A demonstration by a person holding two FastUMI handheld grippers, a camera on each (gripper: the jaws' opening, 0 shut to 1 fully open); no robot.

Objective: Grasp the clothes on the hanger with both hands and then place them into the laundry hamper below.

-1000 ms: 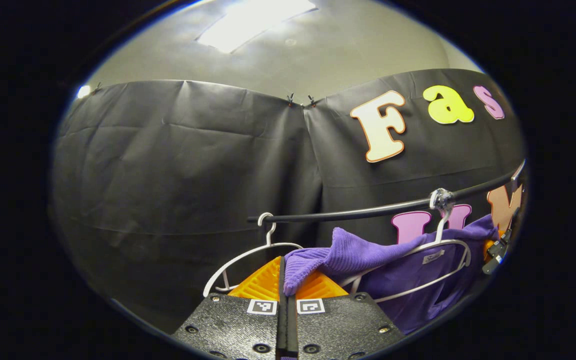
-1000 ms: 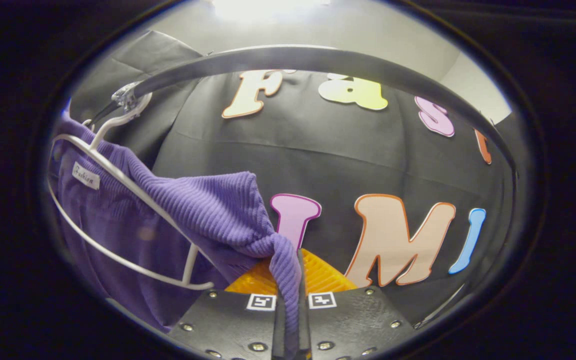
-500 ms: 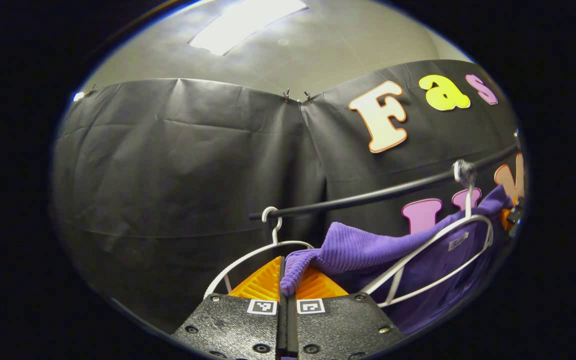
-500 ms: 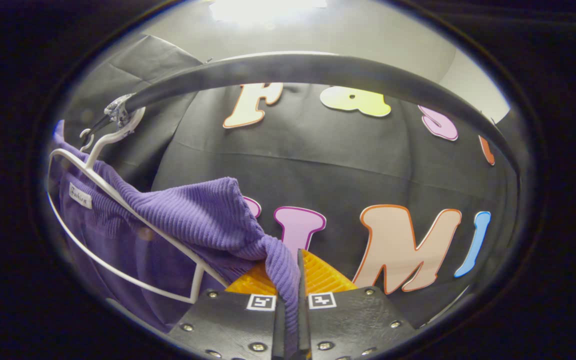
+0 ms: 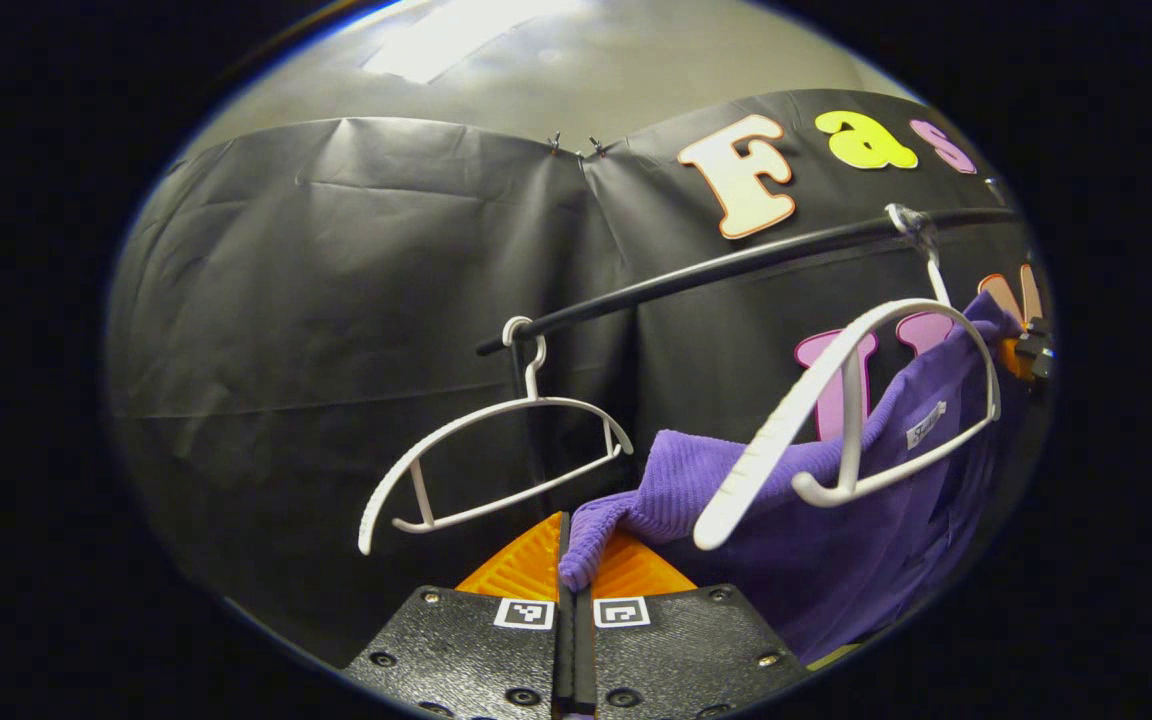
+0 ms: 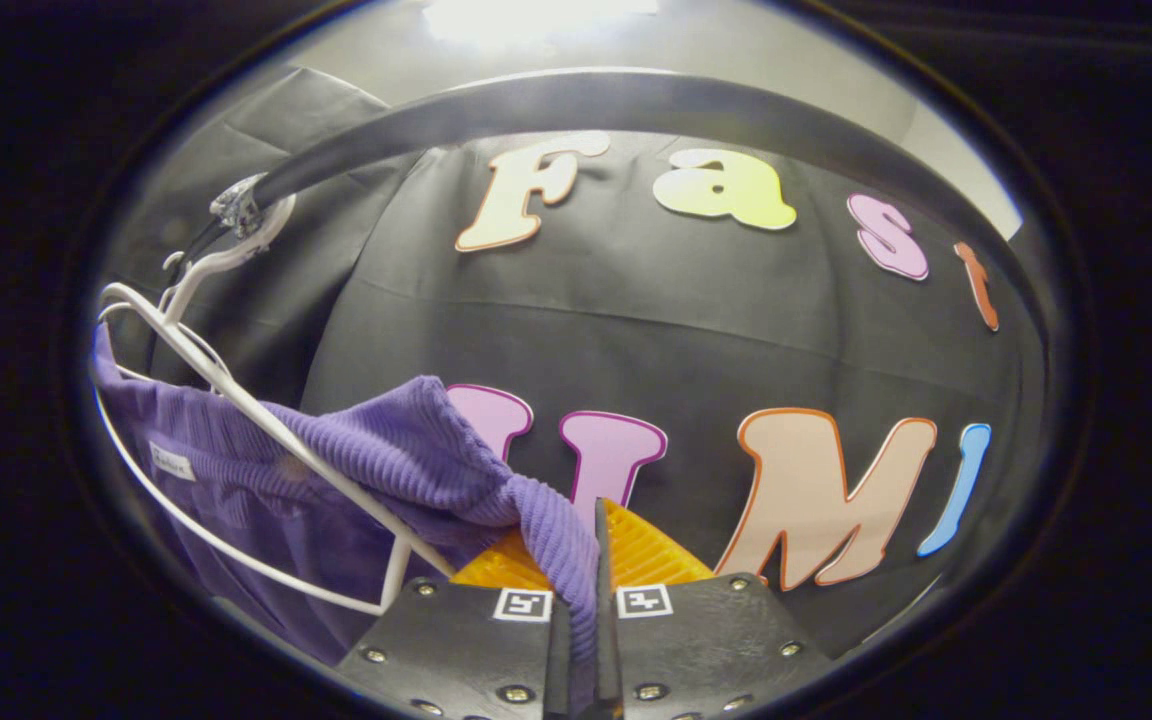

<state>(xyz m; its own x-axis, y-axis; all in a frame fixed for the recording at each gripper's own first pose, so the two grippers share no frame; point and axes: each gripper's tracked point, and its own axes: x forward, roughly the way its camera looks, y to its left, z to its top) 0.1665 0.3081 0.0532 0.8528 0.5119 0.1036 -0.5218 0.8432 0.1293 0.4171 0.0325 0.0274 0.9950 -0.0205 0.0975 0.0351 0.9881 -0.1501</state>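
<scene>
Left gripper [image 5: 573, 560] has its orange fingers [image 5: 526, 565] pressed together on a bunched corner of the purple garment [image 5: 836, 540], and the ribbed cloth runs up and away to the right of those fingers. Just beyond and to the right of them, the white hanger [image 5: 841, 400] carrying the garment tilts steeply, its near arm sticking out bare in front of the cloth while the far shoulder is draped in purple. Up past the fingers and slightly to their left, an empty white hanger [image 5: 496, 460] dangles from the black rail [image 5: 736, 265].

Over on the right gripper [image 6: 591, 560], same story: orange fingers [image 6: 646, 555] pinching a fold of the purple garment [image 6: 386, 460], which feeds down between them. The cloth stretches off to the left of these fingers, lying over the white hanger [image 6: 266, 430], with a small white label showing on it. That hanger's hook sits on the black rail [image 6: 636, 105], which arcs high above the fingers.
</scene>
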